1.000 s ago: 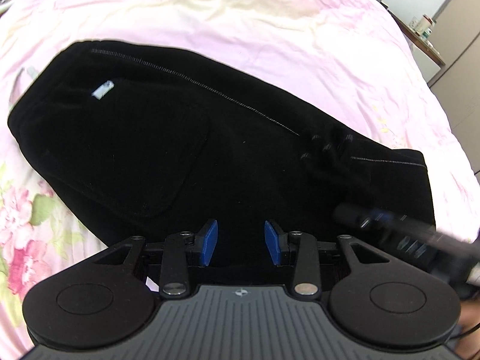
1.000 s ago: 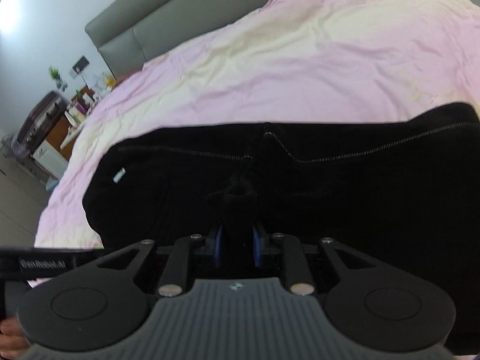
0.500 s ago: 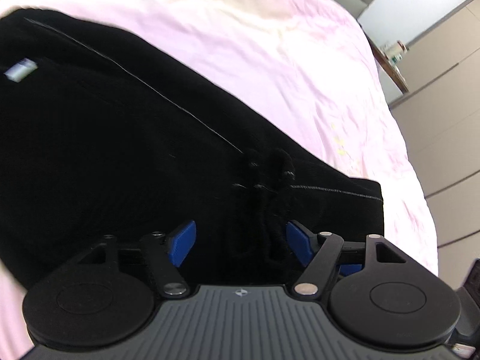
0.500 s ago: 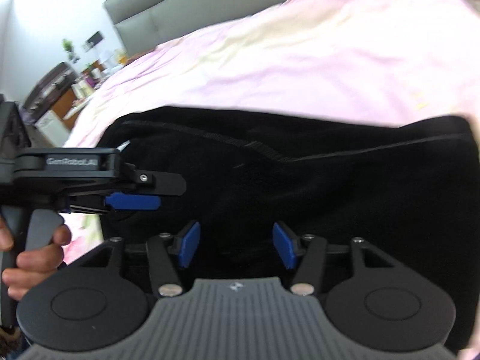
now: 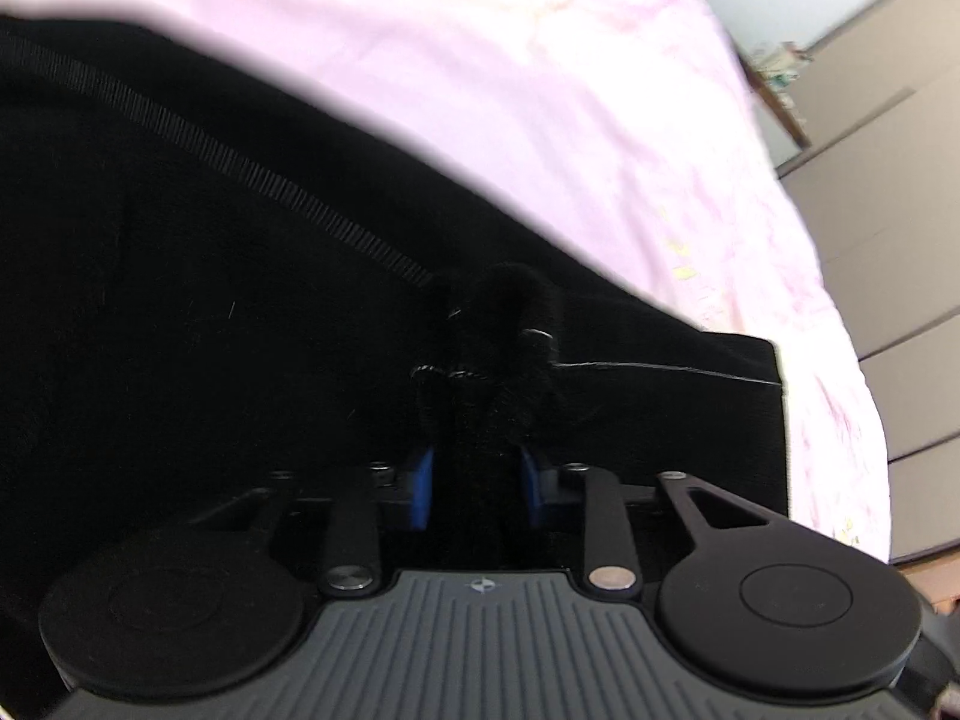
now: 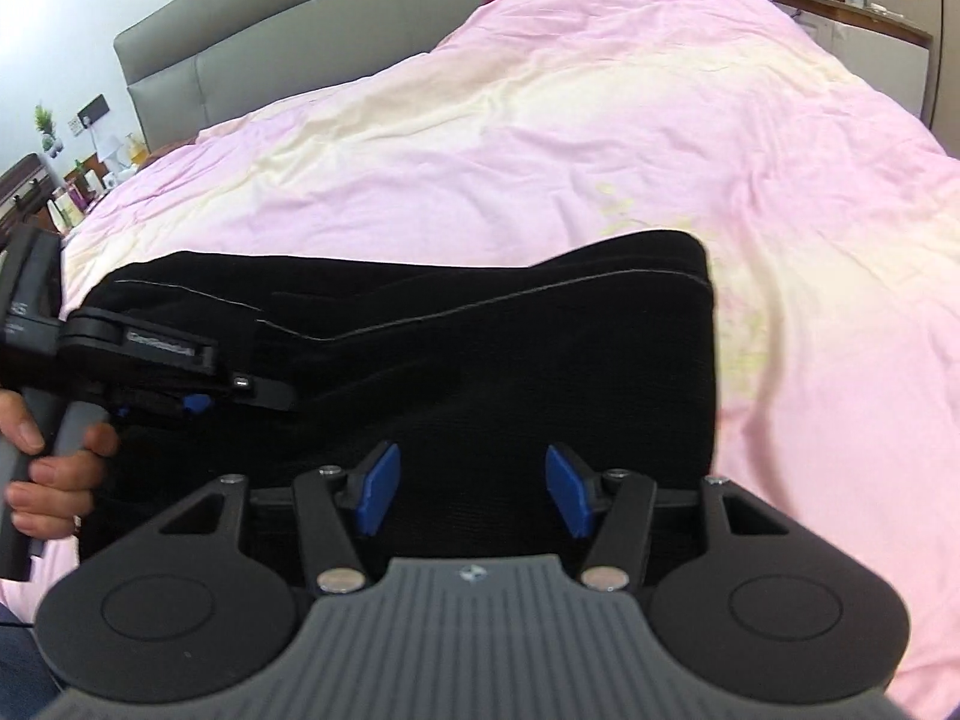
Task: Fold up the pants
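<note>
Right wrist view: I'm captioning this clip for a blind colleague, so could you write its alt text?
The right gripper hangs open above black pants lying on a pink bedspread. At left, a hand holds the left gripper against the fabric; a grey headboard stands behind.

Your left gripper [image 5: 477,483] buries its blue pads in black pants [image 5: 210,330], so contact stays unclear. The pants run off the left edge; bedside items [image 6: 90,174] are unreadably small.

Pants [image 6: 420,360] flat on bedspread [image 6: 540,150] — headboard [image 6: 360,18] behind
</note>
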